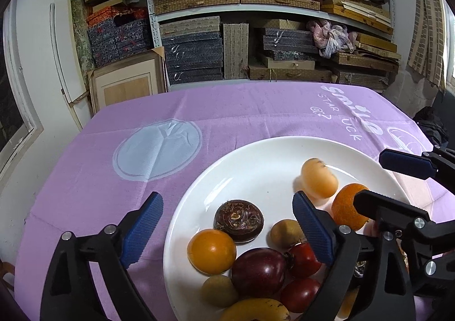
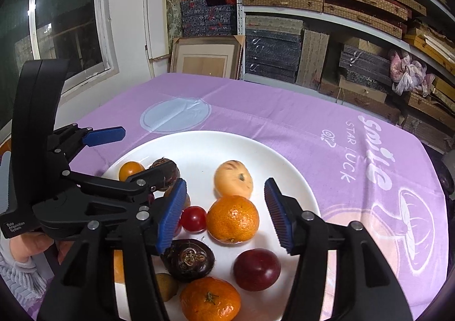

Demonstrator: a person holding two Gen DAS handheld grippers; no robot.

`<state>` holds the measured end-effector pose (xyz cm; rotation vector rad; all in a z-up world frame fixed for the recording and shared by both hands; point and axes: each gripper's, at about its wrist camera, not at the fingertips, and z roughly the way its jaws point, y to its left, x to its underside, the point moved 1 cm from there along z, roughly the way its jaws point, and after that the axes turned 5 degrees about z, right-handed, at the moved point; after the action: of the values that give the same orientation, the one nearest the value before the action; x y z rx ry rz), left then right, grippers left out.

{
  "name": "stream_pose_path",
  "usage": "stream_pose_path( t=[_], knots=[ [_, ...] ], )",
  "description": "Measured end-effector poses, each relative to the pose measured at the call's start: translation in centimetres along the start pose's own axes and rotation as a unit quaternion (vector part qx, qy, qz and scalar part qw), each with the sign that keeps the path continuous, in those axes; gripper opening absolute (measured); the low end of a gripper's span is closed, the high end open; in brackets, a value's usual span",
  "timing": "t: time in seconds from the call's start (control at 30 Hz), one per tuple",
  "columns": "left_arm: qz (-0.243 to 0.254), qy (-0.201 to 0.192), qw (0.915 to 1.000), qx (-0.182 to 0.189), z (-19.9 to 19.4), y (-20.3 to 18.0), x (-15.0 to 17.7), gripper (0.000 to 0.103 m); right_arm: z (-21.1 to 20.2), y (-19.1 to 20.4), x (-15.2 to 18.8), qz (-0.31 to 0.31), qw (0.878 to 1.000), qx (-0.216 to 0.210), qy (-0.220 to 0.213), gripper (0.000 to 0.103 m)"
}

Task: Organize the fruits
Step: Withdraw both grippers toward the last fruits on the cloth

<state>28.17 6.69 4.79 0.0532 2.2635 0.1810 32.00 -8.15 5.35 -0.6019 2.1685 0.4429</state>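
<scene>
White plate (image 2: 295, 179) on a desk draped in a purple cloth (image 2: 256, 110), carrying the assorted fruits.

Left claw (image 1: 227, 231): jaws wide apart, gripping nothing. Its blue pads (image 1: 142, 231) straddle the near-left rim of the plate; one pad stands over the cloth, the other over the fruits. Between the pads lie a dark brown round fruit (image 1: 239, 220) and a small orange fruit (image 1: 212, 251), neither touched by a pad. A dark red plum-like fruit (image 1: 258, 271), two red tomatoes (image 1: 303, 260) and small brownish-green fruits (image 1: 285, 233) lie nearer the camera, beneath the claw's right arm.

Right claw (image 2: 226, 216): jaws parted, pads clear of any fruit. A mandarin (image 2: 232, 218) lies on the plate directly between its pads, with a gap on each side (most visibly toward the right-hand pad). A pale peach-coloured fruit (image 2: 233, 179), blurred in the left wrist view, lies just beyond the mandarin, farther along the claw's line. A red tomato (image 2: 194, 218) lies just beside the left-hand pad; a second dark brown fruit (image 2: 187, 260), a dark red fruit (image 2: 257, 270) and another mandarin (image 2: 210, 298) lie nearer the camera.

Background: shelving (image 1: 270, 8) stacked with patterned boxes.
</scene>
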Motion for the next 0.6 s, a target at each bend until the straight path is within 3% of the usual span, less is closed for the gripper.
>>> stream_pose_path(
  t=[0.13,0.23,0.6],
  knots=[
    [-0.005,-0.009,0.9999,-0.004,-0.8,0.2,-0.2,0.096,-1.2,-0.1,-0.3,0.008,1.0,0.001,-0.012,0.067],
    [-0.002,-0.013,0.9999,-0.005,-1.4,0.0,-0.3,0.099,-2.4,-0.1,-0.3,0.018,0.999,-0.006,-0.027,0.089],
    [0.021,-0.019,0.9995,-0.017,-4.8,-1.3,0.8,0.099,-9.5,0.7,0.3,0.047,0.995,-0.038,-0.073,0.095]
  ],
)
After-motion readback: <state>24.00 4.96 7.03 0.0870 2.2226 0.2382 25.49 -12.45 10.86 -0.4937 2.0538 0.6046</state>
